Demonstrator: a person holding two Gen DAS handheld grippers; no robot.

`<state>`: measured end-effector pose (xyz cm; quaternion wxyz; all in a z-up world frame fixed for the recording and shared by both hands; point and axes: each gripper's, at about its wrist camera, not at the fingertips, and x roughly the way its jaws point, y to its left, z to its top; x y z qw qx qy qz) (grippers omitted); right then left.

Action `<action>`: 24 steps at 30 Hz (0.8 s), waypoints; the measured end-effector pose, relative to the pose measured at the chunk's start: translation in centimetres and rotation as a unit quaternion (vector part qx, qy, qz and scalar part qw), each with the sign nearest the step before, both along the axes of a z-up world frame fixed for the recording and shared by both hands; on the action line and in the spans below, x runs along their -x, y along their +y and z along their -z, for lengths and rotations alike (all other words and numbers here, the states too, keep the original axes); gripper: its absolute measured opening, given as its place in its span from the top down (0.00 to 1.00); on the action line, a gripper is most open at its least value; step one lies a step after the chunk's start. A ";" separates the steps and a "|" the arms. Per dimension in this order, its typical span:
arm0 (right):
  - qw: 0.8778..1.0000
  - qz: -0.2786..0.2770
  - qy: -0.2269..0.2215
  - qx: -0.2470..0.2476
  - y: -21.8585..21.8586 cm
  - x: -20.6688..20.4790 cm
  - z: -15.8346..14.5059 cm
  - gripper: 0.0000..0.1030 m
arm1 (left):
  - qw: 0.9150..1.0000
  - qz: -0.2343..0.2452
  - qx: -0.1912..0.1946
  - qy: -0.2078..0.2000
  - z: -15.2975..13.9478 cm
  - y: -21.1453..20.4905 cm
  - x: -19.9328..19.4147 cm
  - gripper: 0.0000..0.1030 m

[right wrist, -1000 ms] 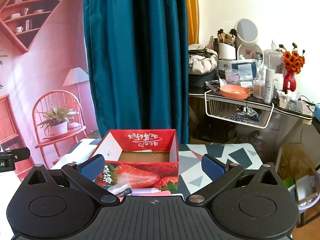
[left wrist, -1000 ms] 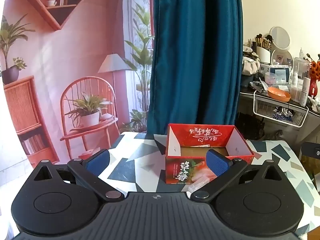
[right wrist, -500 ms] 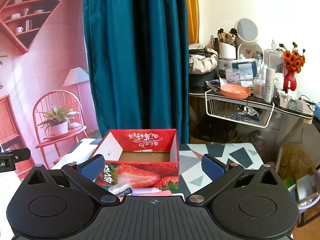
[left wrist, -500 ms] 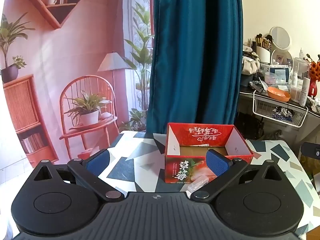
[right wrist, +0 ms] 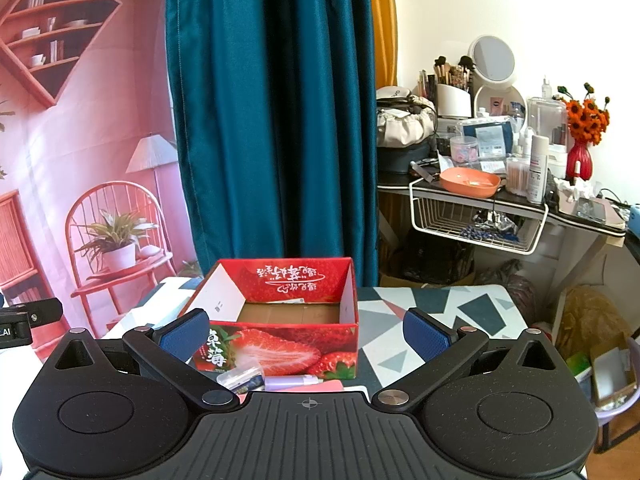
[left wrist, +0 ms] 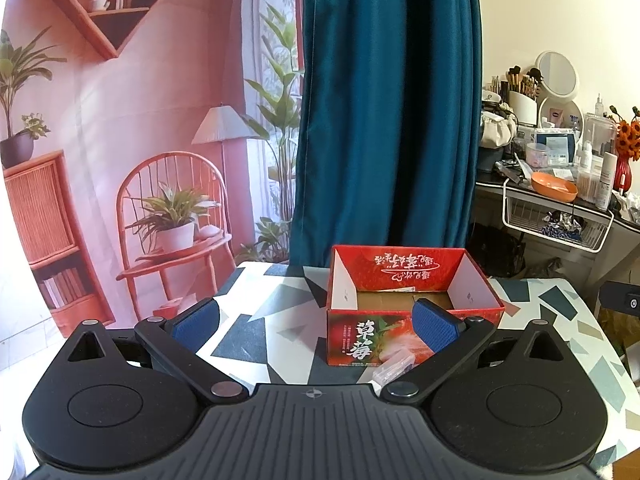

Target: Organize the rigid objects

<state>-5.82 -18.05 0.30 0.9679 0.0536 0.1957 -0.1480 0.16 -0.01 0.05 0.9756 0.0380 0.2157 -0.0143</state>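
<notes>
The left gripper (left wrist: 316, 322) and right gripper (right wrist: 306, 338) both hover with fingers spread wide, holding nothing. Just ahead, the open-topped strawberry box (right wrist: 280, 320) sits upright on the patterned table (right wrist: 432, 312), its long axis crosswise. A clear case (right wrist: 240, 378) and lilac tube (right wrist: 290, 382) lie crosswise against its front.

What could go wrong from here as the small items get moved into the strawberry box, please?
The clear case and lilac tube lie tight against the strawberry box, so the open right gripper may nudge the box. The items sit mostly hidden under the gripper body, so a grasp could miss.
</notes>
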 end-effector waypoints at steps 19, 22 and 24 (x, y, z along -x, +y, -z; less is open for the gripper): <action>1.000 0.001 0.000 -0.001 -0.1 0.0 -0.1 0.00 | 1.000 -0.005 -0.001 0.003 0.1 0.1 -0.2 0.00; 1.000 0.001 0.000 -0.001 -0.1 0.0 -0.2 0.00 | 1.000 -0.006 -0.001 0.003 0.1 0.1 -0.3 0.00; 1.000 0.000 0.000 0.000 -0.1 0.0 -0.2 0.00 | 1.000 -0.007 0.000 0.004 0.1 0.2 -0.2 0.00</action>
